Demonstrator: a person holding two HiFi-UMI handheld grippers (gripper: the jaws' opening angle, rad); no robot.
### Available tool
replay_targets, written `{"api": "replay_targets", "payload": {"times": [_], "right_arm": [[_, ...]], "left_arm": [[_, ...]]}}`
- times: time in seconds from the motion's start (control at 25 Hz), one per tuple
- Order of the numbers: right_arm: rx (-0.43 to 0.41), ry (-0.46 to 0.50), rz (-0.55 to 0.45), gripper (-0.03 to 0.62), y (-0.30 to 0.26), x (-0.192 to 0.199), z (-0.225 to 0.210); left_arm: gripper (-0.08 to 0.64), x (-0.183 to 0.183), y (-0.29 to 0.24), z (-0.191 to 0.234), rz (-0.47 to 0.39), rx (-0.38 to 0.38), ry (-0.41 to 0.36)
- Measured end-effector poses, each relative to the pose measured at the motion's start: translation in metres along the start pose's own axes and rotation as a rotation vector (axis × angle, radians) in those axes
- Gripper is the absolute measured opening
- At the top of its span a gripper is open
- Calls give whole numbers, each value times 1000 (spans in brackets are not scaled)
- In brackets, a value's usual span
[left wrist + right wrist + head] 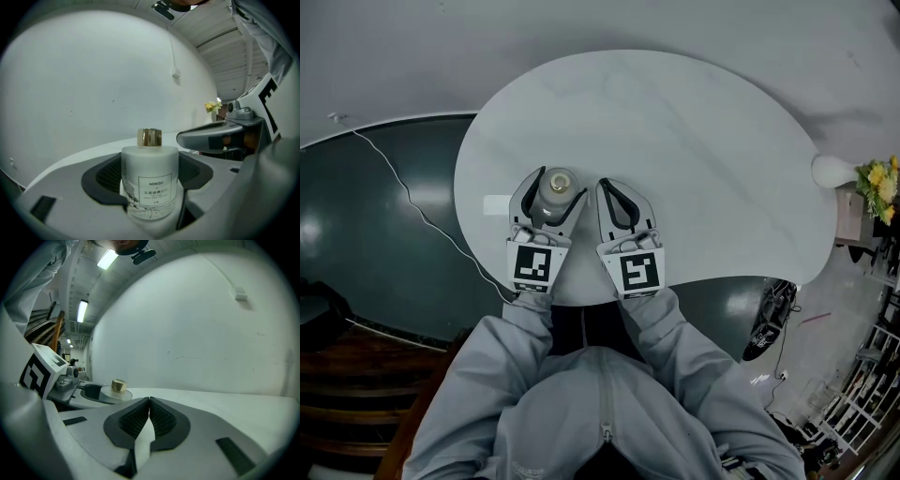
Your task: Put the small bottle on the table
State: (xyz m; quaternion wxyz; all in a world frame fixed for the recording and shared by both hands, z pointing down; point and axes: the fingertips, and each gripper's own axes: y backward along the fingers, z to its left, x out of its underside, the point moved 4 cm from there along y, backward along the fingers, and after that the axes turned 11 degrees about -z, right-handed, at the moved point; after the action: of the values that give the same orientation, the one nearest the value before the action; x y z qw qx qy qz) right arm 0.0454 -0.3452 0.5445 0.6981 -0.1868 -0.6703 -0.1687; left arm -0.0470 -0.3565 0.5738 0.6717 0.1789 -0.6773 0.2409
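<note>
While fingers (107,177) clamp it, the bottle (150,183) reads MINISO.

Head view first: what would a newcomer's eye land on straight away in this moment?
A small frosted white bottle with a gold cap stands upright, clamped in the left tongs at the near edge of the round white table. Beside it the right tongs are shut and empty. At the head view's right edge, yellow flowers stand out.
</note>
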Motion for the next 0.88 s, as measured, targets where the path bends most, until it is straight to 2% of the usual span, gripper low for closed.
{"api": "replay_targets", "payload": {"times": [0.32, 0.56, 0.88], "right_arm": [[-6, 1, 39, 26, 2, 11, 2], [-4, -12, 50, 26, 3, 14, 4], [-4, -18, 59, 26, 6, 15, 6]], "left_arm": [[333, 7, -4, 0, 44, 18, 35], [334, 8, -3, 1, 46, 13, 54], [334, 13, 2, -2, 84, 20, 44]]}}
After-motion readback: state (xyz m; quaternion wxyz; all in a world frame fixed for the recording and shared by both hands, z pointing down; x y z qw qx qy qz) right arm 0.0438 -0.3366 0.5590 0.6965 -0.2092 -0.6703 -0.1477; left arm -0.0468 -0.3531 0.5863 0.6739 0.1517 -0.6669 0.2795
